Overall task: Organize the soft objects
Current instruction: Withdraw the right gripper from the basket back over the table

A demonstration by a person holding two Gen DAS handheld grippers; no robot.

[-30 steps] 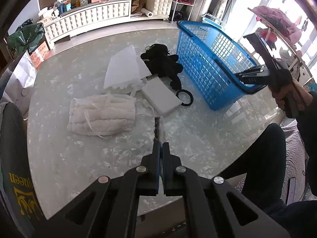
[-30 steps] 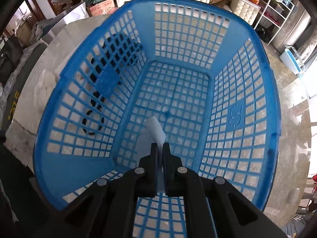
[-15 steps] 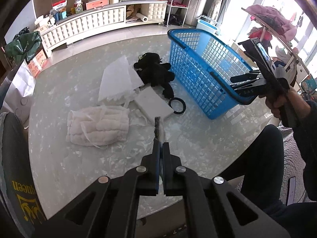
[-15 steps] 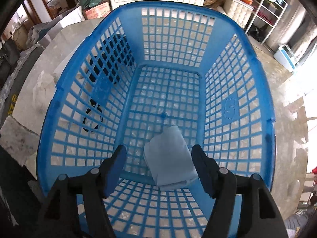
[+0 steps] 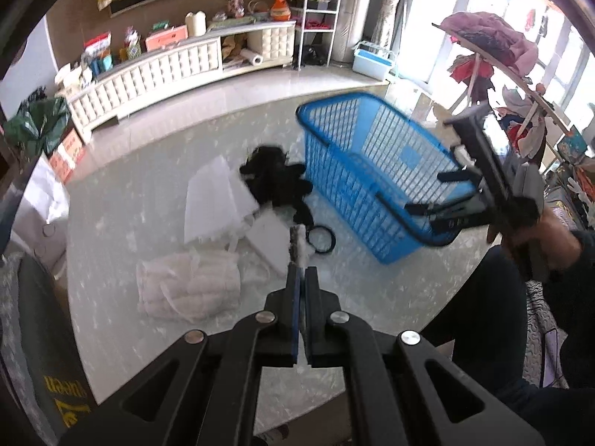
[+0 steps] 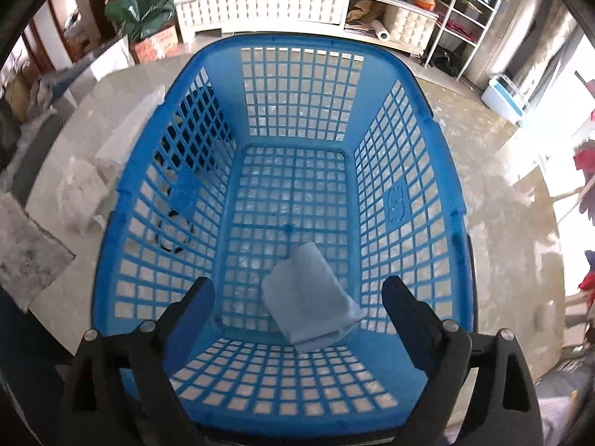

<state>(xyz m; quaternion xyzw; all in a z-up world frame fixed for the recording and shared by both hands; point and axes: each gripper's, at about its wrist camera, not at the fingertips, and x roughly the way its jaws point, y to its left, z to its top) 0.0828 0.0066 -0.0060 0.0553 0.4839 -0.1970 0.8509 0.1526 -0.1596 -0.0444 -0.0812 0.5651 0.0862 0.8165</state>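
The right gripper [image 6: 299, 299], jaws just spread wide, is held over the basket [image 6: 452, 171]; a cloth [image 6: 310, 293] lies inside, lower centre. The left gripper [image 5: 302, 275] is kept together, empty.

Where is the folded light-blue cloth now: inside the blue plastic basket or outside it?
Inside: the folded light-blue cloth lies on the blue plastic basket floor.

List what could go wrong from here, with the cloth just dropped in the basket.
1. The left gripper is shut on a thin strip, so it may be unable to pick up anything else.
2. The black plush toy lies against the blue basket; grabbing it could nudge the basket.
3. The right gripper, jaws just opened, hangs over the folded blue cloth and could snag it.
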